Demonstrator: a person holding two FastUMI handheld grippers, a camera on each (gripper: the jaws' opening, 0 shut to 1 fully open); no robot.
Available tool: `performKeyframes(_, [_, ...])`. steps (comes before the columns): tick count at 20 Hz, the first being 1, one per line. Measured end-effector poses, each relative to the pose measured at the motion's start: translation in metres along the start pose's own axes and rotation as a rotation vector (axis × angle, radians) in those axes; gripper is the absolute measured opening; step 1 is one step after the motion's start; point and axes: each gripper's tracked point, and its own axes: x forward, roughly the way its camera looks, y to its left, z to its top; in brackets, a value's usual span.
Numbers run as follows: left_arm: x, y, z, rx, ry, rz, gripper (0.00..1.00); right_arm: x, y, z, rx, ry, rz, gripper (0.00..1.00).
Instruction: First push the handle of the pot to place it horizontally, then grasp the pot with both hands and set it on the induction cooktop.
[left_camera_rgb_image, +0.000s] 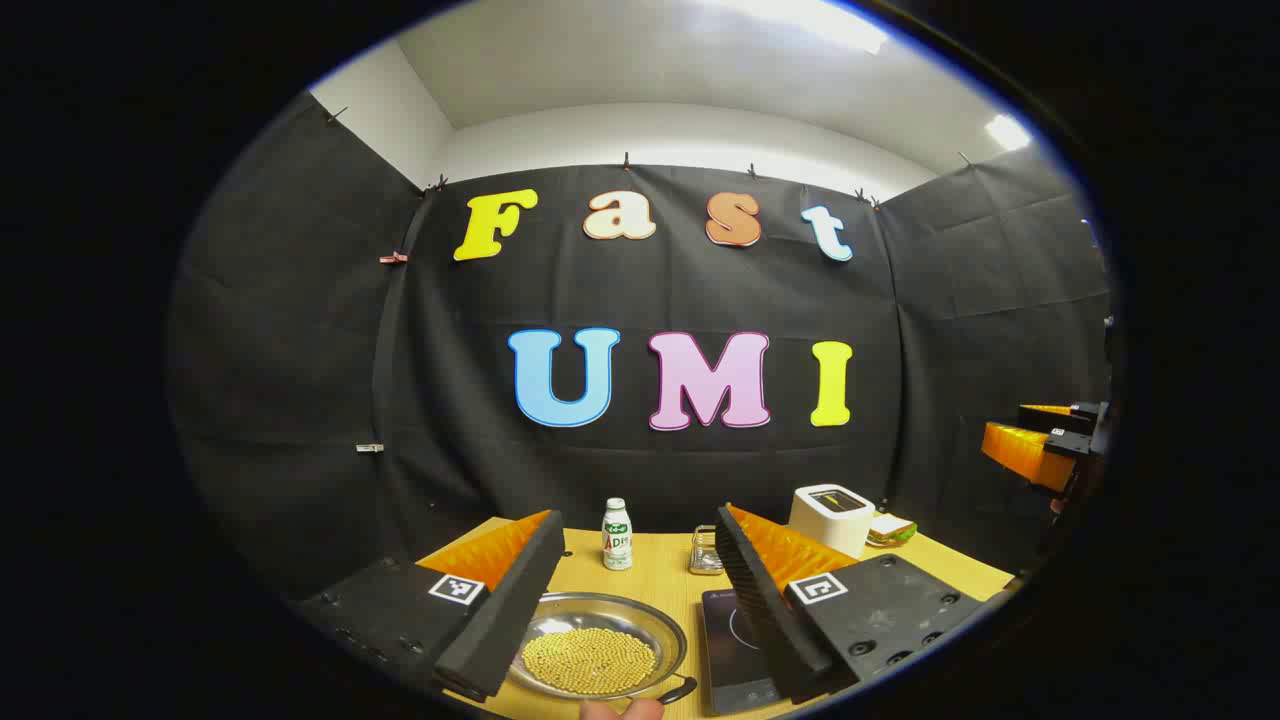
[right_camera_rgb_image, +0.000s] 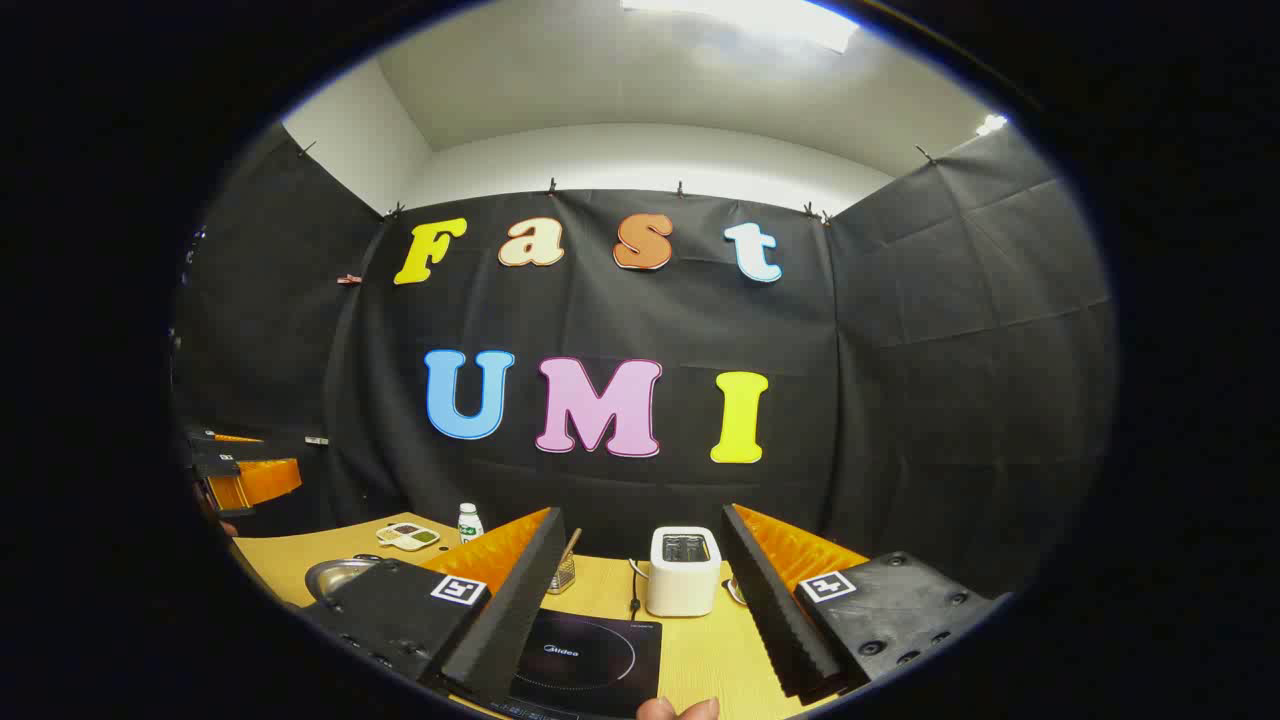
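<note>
Fingertips of my own hand (left_camera_rgb_image: 622, 708) poke into the bottom edge of the left gripper view, just under the pot's dark handle (left_camera_rgb_image: 678, 689). My left gripper (left_camera_rgb_image: 630, 600) hangs above the table with its 2 fingers spread wide and nothing between them but air. Looking down through that gap I see the pot (left_camera_rgb_image: 600, 645), a shallow steel pan with a layer of small yellow beans (left_camera_rgb_image: 590, 660) across its bottom. It sits on the wooden table (left_camera_rgb_image: 660, 580), with the induction cooktop (left_camera_rgb_image: 735, 650) just beside it on its right, partly hidden by my finger. Farther back stand a small white bottle (left_camera_rgb_image: 617, 535) and a little glass jar (left_camera_rgb_image: 705, 552), and beyond them a white toaster (left_camera_rgb_image: 832, 518) with a sandwich (left_camera_rgb_image: 892, 530) next to it. At the right edge of this view the other gripper floats well above the table.

In the right gripper view, my right gripper (right_camera_rgb_image: 640, 610) also hovers with its 2 fingers wide apart and empty. Below it lies the cooktop, flat and dark, with bare glass. The toaster stands just behind it, slots up, cord trailing to its left. The pot's rim peeks out past my finger on the left, apart from the cooktop. A small divided dish (right_camera_rgb_image: 407, 537) and the bottle sit farther back on that side.
</note>
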Motion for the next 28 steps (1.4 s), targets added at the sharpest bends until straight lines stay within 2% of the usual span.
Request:
performKeyframes(4, [-0.001,0.003,0.001,0.005,-0.002,0.006,0.97,0.001,0.000,-0.001,0.009,0.002,0.002,0.98])
performKeyframes(5, [0.000,0.005,0.000,0.008,-0.002,0.013,0.95,0.002,0.001,0.000,0.010,0.002,0.004,0.98])
performKeyframes(11, [-0.001,0.009,-0.001,0.004,0.003,0.027,0.95,0.000,0.002,-0.002,0.011,0.004,0.008,0.98])
performKeyframes(12, [0.000,0.011,0.000,0.008,0.002,0.035,0.97,0.001,0.001,-0.002,0.009,0.005,0.007,0.97])
performKeyframes(14, [-0.001,0.011,0.000,0.015,0.000,0.037,0.95,0.000,0.002,-0.001,0.007,0.002,0.009,0.97])
performKeyframes(15, [-0.002,0.009,-0.001,0.017,0.000,0.033,0.97,0.000,0.002,-0.001,0.006,0.001,0.009,0.97])
performKeyframes(19, [-0.004,0.009,-0.002,0.017,-0.005,0.020,0.92,-0.004,0.007,-0.005,0.003,-0.001,0.029,0.97])
performKeyframes(21, [-0.005,0.008,-0.004,-0.005,-0.011,-0.001,0.64,-0.007,0.013,-0.007,0.011,-0.008,0.053,0.97])
performKeyframes(25, [-0.009,-0.004,-0.013,0.011,-0.015,-0.143,0.07,-0.010,0.010,-0.019,0.010,0.005,0.053,0.99])
performKeyframes(28, [-0.011,-0.008,-0.051,-0.009,0.090,-0.240,0.05,-0.012,0.014,-0.026,0.015,0.023,0.062,0.98])
